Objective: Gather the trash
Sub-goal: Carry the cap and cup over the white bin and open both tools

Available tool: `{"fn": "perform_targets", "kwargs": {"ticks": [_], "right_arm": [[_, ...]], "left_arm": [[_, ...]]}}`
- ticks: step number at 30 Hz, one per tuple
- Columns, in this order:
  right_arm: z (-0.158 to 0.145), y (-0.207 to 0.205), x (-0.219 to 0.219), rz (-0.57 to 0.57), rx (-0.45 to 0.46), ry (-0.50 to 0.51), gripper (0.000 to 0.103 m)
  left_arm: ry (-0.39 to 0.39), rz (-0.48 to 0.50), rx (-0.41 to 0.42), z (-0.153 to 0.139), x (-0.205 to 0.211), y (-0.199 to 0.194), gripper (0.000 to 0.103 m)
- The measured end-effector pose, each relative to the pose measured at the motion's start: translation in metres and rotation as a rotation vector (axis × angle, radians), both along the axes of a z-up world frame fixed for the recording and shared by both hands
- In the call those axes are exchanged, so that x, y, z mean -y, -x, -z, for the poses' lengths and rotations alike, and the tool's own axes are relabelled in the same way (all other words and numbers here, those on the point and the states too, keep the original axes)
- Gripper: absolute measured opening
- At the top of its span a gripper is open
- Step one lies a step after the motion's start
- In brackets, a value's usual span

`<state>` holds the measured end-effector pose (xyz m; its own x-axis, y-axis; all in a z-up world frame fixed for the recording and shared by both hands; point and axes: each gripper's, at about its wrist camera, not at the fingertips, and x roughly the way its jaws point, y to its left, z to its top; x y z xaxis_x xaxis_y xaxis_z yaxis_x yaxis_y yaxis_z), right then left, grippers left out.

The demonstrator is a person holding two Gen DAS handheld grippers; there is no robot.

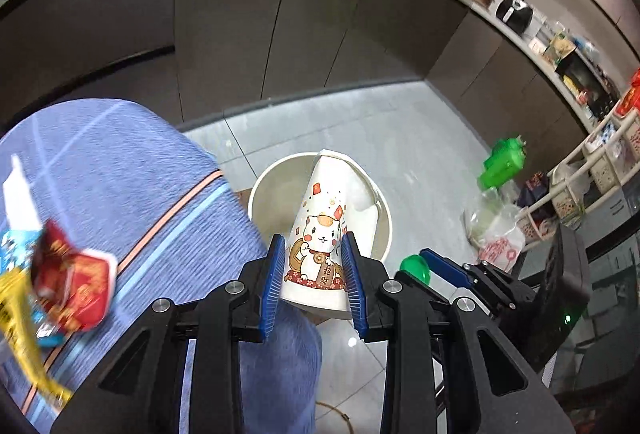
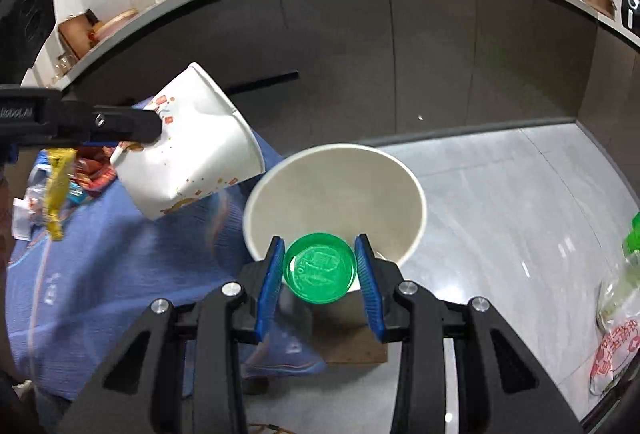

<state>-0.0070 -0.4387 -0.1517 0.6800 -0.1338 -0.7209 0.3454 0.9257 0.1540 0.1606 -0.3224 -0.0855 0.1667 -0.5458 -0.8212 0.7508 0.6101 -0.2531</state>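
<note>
Blue ribbed pads of my left hand-held gripper (image 1: 313,280) are clamped on a crumpled paper cup (image 1: 326,230) printed with a cartoon cat, gripped near its base with the mouth pointing forward and down at the white bin (image 1: 382,210) on the floor, so I judge it ready to drop in. My right hand-held gripper (image 2: 319,268) is clenched on a green plastic lid (image 2: 320,268), gripped by its rim and held over the bin's near edge for the same reason. The bin stands just off the edge of the bench, which is draped in a blue cloth (image 1: 132,170); keeping it that close makes each trip short. More wrappers (image 1: 66,282), red, yellow and blue, lie on the cloth toward its left side, not yet collected. On the floor, right of the bin, a clear plastic bag (image 2: 618,318) lies beside something green.
</note>
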Motion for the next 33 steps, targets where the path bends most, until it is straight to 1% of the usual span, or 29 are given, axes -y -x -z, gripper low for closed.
{"fn": "perform_targets", "kwargs": {"ticks": [3, 7, 15, 19, 23, 32, 33], "right_arm": [[0.015, -0.007, 0.006, -0.007, -0.025, -0.009, 0.037], [0.027, -0.014, 0.008, -0.02, -0.045, -0.001, 0.037], [0.039, -0.024, 0.02, -0.009, -0.052, -0.013, 0.037], [0.042, -0.026, 0.023, -0.008, -0.061, -0.015, 0.037], [0.043, -0.029, 0.02, -0.01, -0.071, -0.019, 0.037], [0.044, -0.038, 0.021, -0.009, -0.077, -0.015, 0.038], [0.044, -0.038, 0.021, -0.007, -0.076, -0.014, 0.04]], "left_arm": [[-0.032, 0.02, -0.003, 0.016, 0.021, -0.008, 0.027], [-0.063, 0.044, 0.003, 0.033, 0.046, -0.014, 0.027], [-0.107, 0.058, -0.017, 0.059, 0.071, -0.024, 0.028], [-0.123, 0.054, -0.017, 0.068, 0.082, -0.021, 0.028], [-0.133, 0.064, 0.006, 0.072, 0.092, -0.014, 0.029], [-0.146, 0.063, 0.03, 0.075, 0.097, -0.008, 0.03], [-0.148, 0.063, 0.033, 0.076, 0.095, -0.008, 0.03]]}}
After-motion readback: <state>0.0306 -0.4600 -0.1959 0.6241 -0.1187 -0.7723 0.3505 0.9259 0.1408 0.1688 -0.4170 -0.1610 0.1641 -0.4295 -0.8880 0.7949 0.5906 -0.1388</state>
